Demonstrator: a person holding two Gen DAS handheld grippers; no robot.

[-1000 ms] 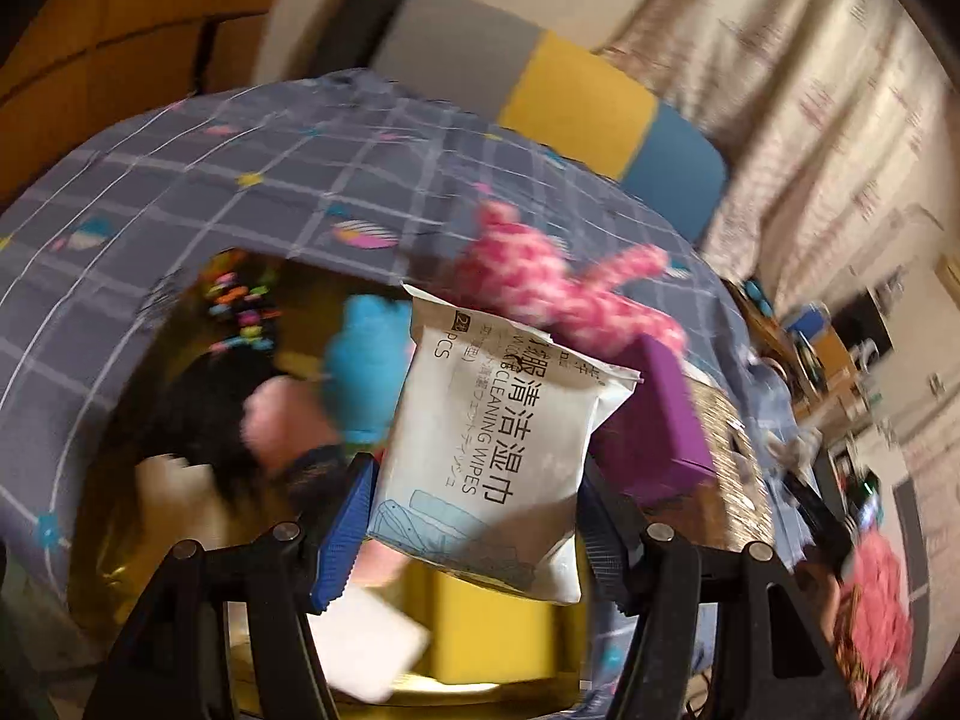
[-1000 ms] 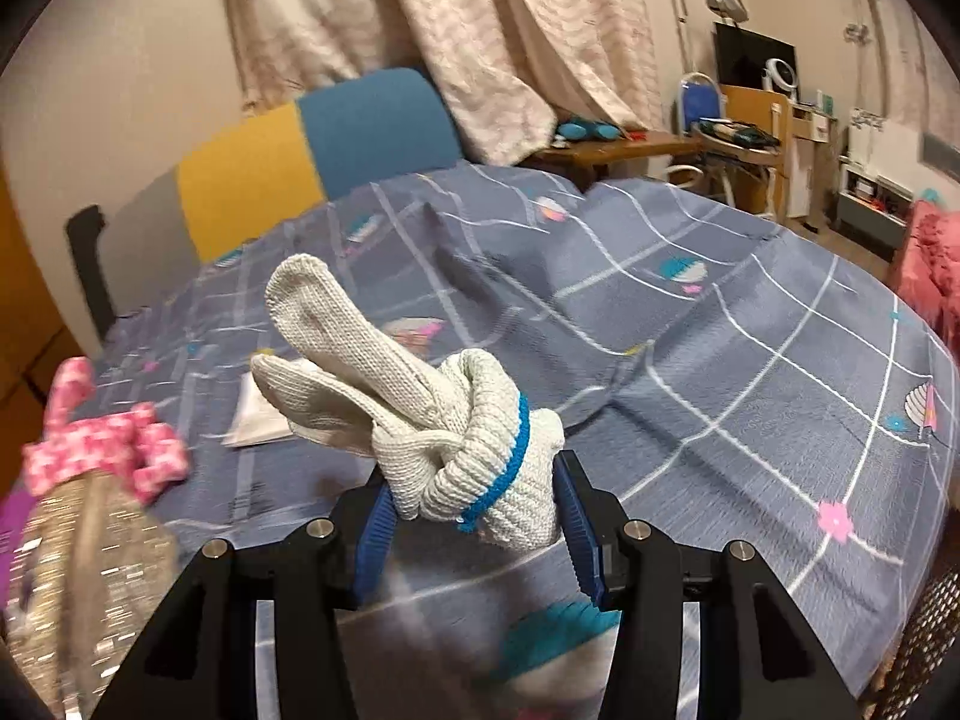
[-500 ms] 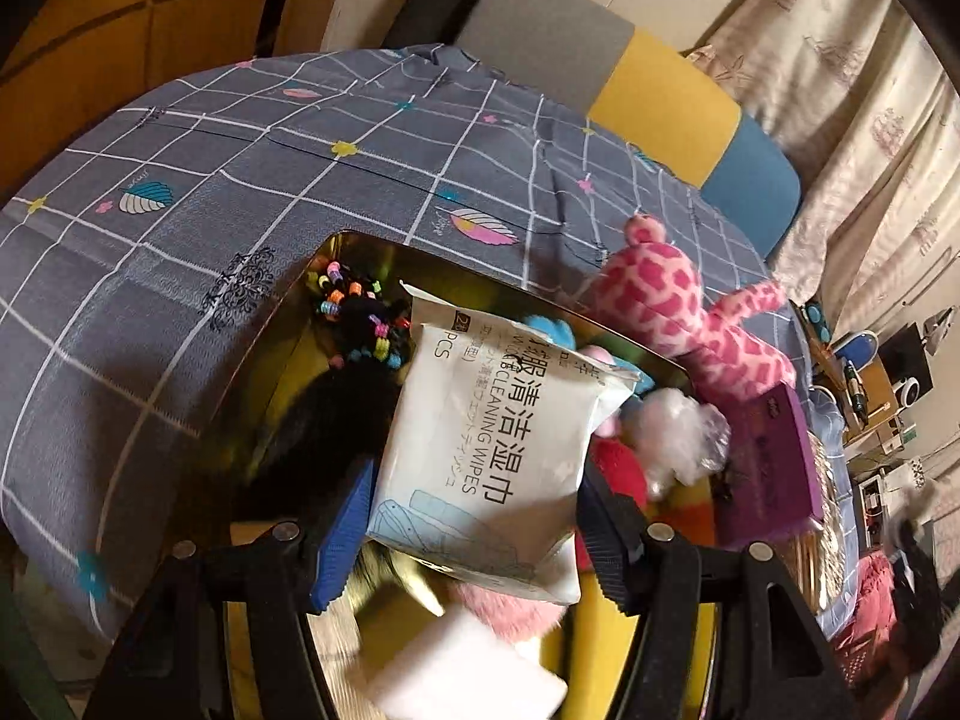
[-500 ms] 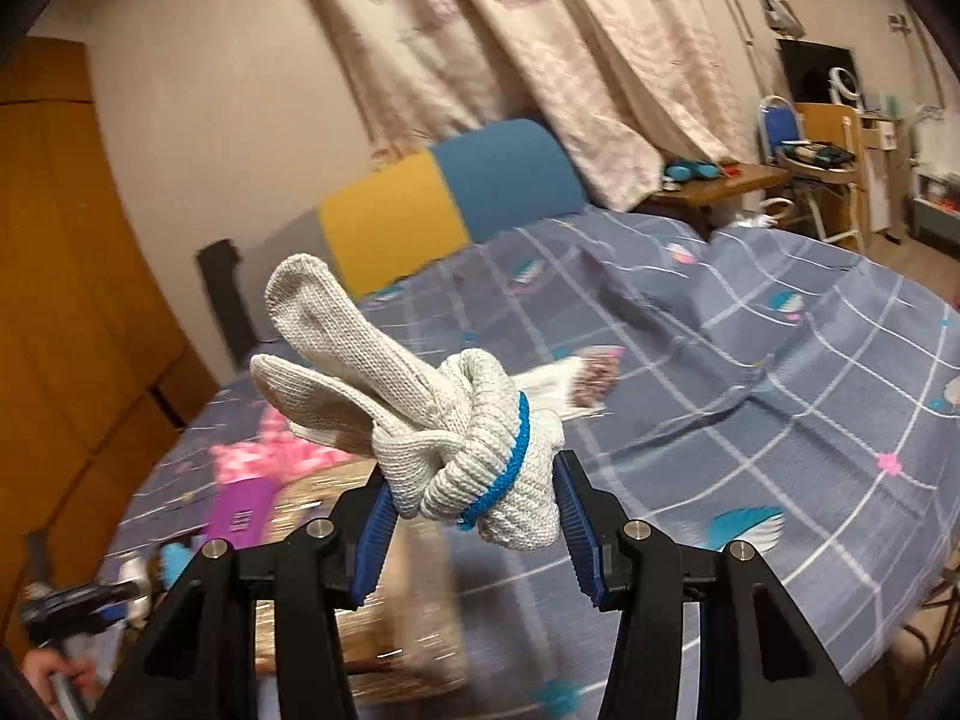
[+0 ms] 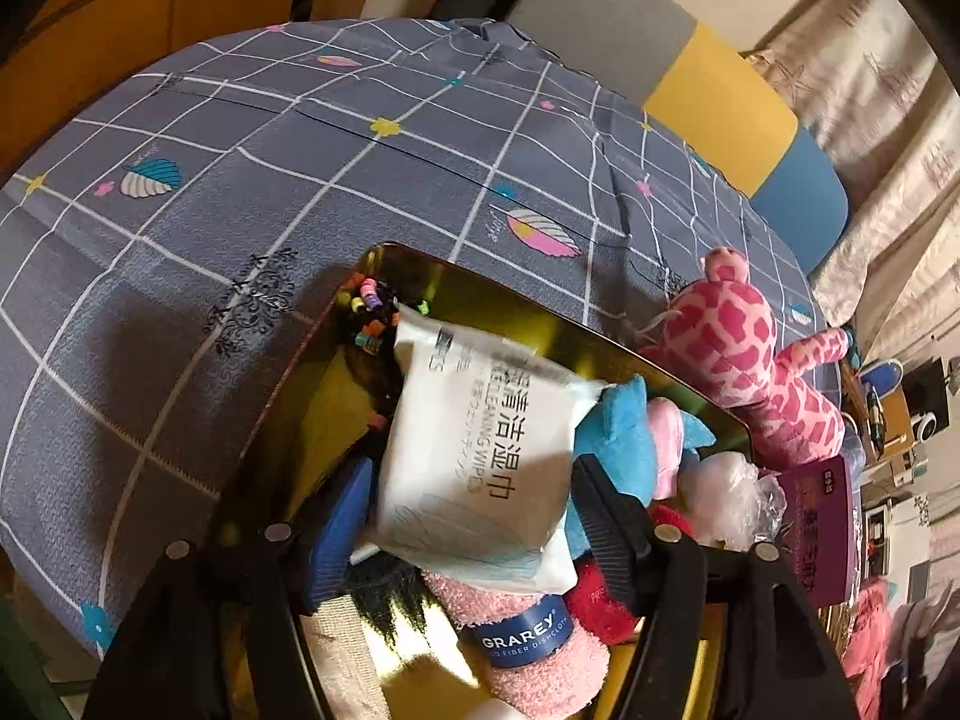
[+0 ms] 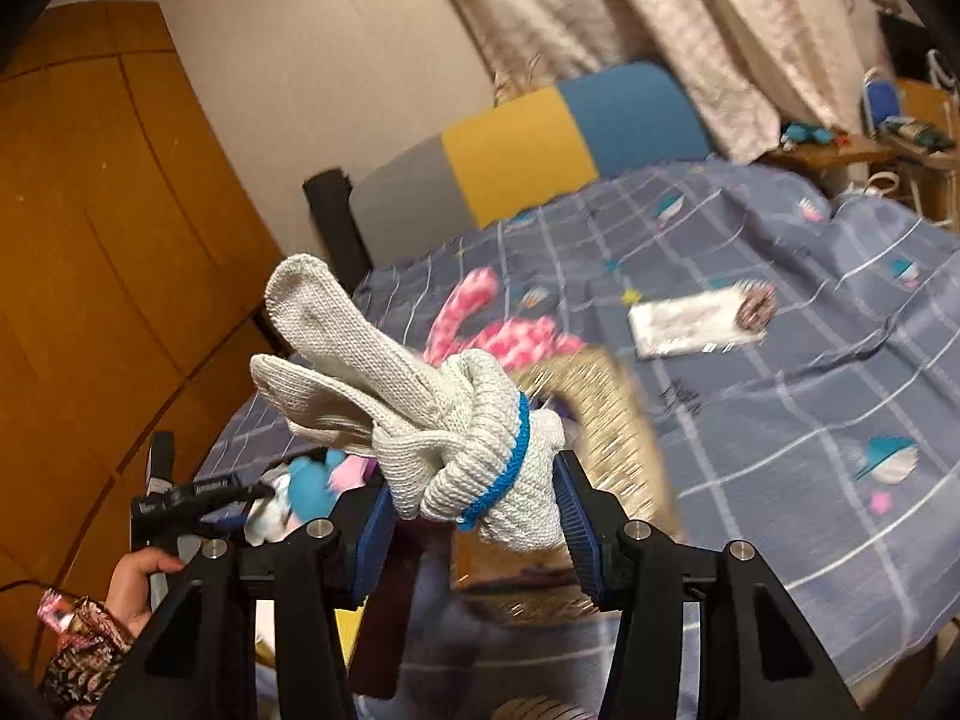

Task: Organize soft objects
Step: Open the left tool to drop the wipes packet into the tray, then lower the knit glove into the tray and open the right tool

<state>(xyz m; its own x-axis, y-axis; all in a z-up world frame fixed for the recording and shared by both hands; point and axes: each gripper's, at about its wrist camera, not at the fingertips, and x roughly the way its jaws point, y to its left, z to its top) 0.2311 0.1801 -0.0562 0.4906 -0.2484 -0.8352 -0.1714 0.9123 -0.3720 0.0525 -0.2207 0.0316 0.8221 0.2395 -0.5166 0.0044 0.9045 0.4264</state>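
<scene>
My left gripper (image 5: 474, 510) hangs over a shiny gold box (image 5: 540, 312) full of soft things. Its jaws are opening, and the white pack of cleaning wipes (image 5: 480, 438) between them tilts loose onto the pile. A blue plush (image 5: 618, 438) and a pink rolled dishcloth (image 5: 528, 648) lie under it. My right gripper (image 6: 474, 510) is shut on a knotted white knit glove (image 6: 432, 414) with a blue cuff band, held in the air above a woven basket (image 6: 594, 408).
A pink spotted giraffe plush (image 5: 738, 348) leans on the box's far rim, with a purple carton (image 5: 822, 528) beside it. A flat white packet (image 6: 696, 321) lies on the grey checked bedspread (image 5: 300, 150). A hand (image 6: 138, 576) holds the left tool; a wooden wardrobe (image 6: 90, 240) stands left.
The left gripper sank toward the gold box and its jaws widened; the wipes pack tipped out of the grip. The right gripper swung left with the glove, bringing the basket and wardrobe into view.
</scene>
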